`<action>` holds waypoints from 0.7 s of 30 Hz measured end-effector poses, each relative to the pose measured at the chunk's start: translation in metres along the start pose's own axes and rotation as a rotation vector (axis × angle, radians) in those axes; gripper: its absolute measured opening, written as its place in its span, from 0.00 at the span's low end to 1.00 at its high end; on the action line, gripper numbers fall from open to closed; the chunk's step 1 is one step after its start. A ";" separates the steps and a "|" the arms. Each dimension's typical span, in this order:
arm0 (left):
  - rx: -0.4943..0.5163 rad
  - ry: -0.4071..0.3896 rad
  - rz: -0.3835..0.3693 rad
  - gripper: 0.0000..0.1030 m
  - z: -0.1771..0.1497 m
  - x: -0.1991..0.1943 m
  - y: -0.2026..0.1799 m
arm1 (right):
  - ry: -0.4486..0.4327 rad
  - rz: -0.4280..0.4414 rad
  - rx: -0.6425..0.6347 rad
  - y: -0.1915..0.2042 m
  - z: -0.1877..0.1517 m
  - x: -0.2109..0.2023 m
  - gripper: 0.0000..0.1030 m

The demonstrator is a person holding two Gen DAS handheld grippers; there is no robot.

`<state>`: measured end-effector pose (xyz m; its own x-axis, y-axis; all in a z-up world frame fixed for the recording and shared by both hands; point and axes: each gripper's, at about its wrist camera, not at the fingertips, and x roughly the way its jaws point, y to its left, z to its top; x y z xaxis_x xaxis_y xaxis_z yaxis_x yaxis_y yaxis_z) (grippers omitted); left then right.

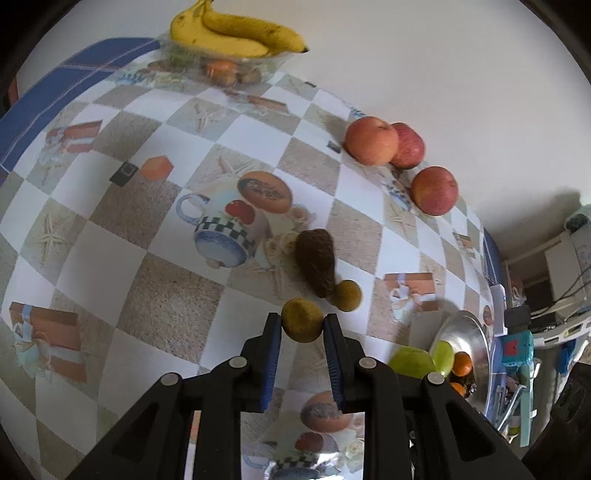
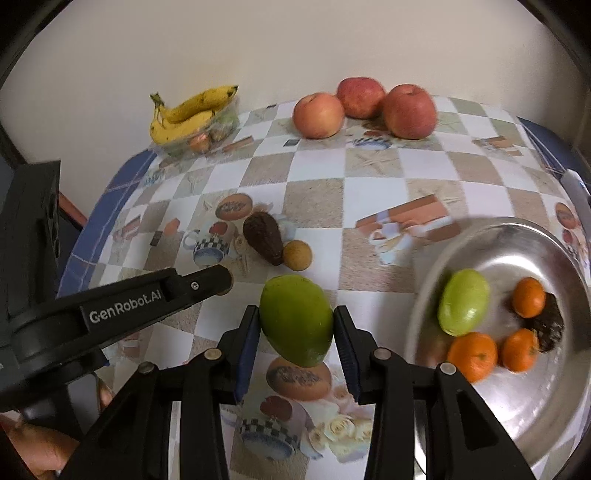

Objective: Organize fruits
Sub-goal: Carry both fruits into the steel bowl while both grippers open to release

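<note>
My left gripper (image 1: 301, 322) is shut on a small round yellow-green fruit (image 1: 302, 319), held above the table. A dark avocado (image 1: 317, 261) and a second small round fruit (image 1: 346, 294) lie just beyond it. My right gripper (image 2: 296, 317) is shut on a green mango (image 2: 296, 323), held left of the steel bowl (image 2: 554, 398). The bowl holds another green mango (image 2: 463, 307), three oranges (image 2: 472, 355) and a dark fruit (image 2: 550, 325). Three red apples (image 2: 408, 110) sit at the table's far edge. The left gripper's arm (image 2: 122, 310) shows in the right wrist view.
A clear dish with bananas (image 2: 192, 110) on top stands at the far left corner; it also shows in the left wrist view (image 1: 236, 35). The table has a checked patterned cloth (image 2: 369, 192). A wall runs behind it. Shelves and clutter (image 1: 546, 295) stand beyond the right edge.
</note>
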<state>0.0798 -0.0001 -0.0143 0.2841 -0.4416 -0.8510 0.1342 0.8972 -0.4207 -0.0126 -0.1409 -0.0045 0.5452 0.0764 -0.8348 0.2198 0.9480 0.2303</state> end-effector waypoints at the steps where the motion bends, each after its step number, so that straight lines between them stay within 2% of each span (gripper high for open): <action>1: 0.010 -0.005 -0.001 0.24 0.000 -0.002 -0.003 | -0.004 -0.004 0.010 -0.003 -0.001 -0.004 0.41; 14: 0.142 -0.057 -0.019 0.24 -0.019 -0.028 -0.046 | -0.051 -0.078 0.132 -0.055 -0.012 -0.051 0.41; 18: 0.215 -0.043 -0.049 0.24 -0.029 -0.027 -0.072 | -0.076 -0.142 0.239 -0.092 -0.010 -0.067 0.41; 21: 0.291 -0.017 -0.066 0.24 -0.041 -0.019 -0.096 | -0.066 -0.149 0.340 -0.123 -0.013 -0.070 0.41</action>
<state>0.0222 -0.0779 0.0296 0.2809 -0.5012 -0.8185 0.4189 0.8313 -0.3652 -0.0881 -0.2586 0.0194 0.5358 -0.0852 -0.8400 0.5507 0.7894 0.2712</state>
